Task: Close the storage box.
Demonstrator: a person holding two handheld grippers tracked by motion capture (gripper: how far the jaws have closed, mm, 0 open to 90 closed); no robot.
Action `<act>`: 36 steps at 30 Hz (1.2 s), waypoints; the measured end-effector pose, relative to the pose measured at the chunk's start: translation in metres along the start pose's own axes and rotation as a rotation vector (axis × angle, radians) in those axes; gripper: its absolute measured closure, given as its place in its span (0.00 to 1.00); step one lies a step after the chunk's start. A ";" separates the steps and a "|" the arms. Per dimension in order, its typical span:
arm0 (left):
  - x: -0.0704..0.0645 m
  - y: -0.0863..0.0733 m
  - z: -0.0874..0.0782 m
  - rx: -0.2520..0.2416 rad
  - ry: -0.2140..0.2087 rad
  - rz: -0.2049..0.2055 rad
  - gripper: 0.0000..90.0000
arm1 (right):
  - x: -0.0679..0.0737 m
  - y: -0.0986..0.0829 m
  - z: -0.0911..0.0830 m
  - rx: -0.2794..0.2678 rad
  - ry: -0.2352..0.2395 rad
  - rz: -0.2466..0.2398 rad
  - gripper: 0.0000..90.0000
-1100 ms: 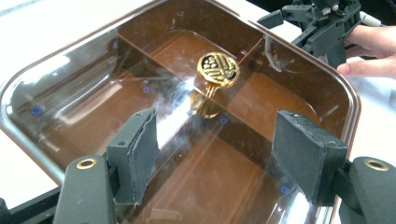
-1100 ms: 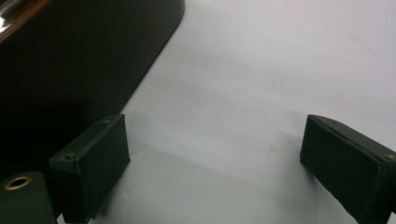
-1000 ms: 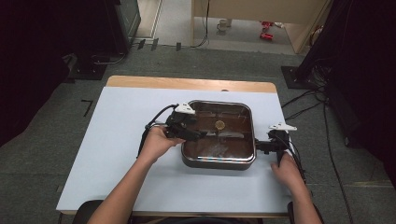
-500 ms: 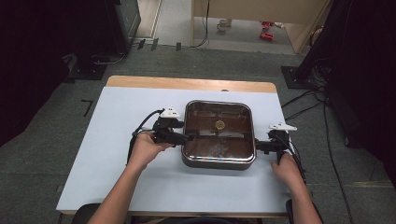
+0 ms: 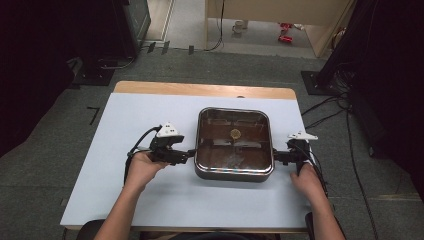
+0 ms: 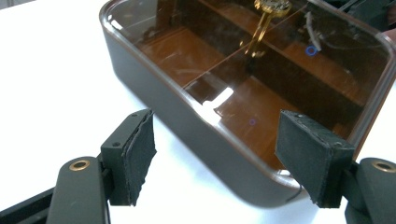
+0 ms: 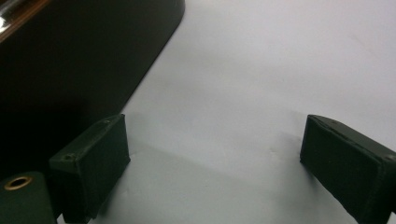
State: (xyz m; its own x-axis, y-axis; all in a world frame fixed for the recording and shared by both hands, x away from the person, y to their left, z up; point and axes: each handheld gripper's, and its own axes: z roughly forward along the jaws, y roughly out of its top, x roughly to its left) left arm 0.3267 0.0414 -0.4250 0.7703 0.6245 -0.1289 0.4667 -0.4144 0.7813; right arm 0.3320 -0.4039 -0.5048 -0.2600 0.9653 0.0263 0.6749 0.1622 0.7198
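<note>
A square dark box (image 5: 234, 144) with a brown see-through lid and a small gold knob (image 5: 235, 133) sits at the middle of the white table (image 5: 140, 120). My left gripper (image 5: 190, 154) is just left of the box, its jaws open and pointing at the left wall. In the left gripper view the box (image 6: 196, 135) lies close ahead of the open left gripper (image 6: 219, 154), nothing between the pads. My right gripper (image 5: 276, 157) stands at the box's right side, open. In the right gripper view the box's dark wall (image 7: 70, 70) is at the left, beside the empty right gripper (image 7: 215, 149).
The table's wooden far edge (image 5: 200, 89) borders grey floor. Cables (image 5: 325, 112) trail on the floor at the right, and dark equipment (image 5: 380, 75) stands on both sides. Bare white tabletop lies left of and in front of the box.
My left gripper has drawn back leftward from over the box's lid to just off its left wall. The right gripper has stayed put at the box's right side.
</note>
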 end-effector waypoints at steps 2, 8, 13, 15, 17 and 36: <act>0.002 -0.006 -0.003 -0.005 0.014 -0.006 0.32 | 0.000 0.000 0.000 0.000 0.000 0.000 0.08; 0.006 -0.029 -0.007 0.013 0.057 -0.001 0.30 | 0.000 0.000 0.000 0.001 0.000 0.001 0.08; 0.008 -0.046 -0.010 0.016 0.062 0.010 0.28 | 0.000 0.000 0.000 0.001 0.000 0.000 0.08; 0.009 -0.051 -0.012 0.005 0.070 0.014 0.28 | 0.000 0.000 0.000 0.000 0.000 0.002 0.08; 0.010 -0.057 -0.012 0.004 0.084 0.017 0.27 | 0.000 0.000 0.000 0.000 0.000 0.002 0.08; -0.010 -0.088 0.011 0.082 0.128 0.061 0.19 | 0.000 0.000 0.000 0.001 0.000 0.001 0.08</act>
State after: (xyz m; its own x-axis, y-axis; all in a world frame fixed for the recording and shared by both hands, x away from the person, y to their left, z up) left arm 0.2828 0.0650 -0.4992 0.7392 0.6735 0.0007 0.4584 -0.5038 0.7321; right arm 0.3320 -0.4038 -0.5048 -0.2594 0.9654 0.0266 0.6755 0.1617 0.7194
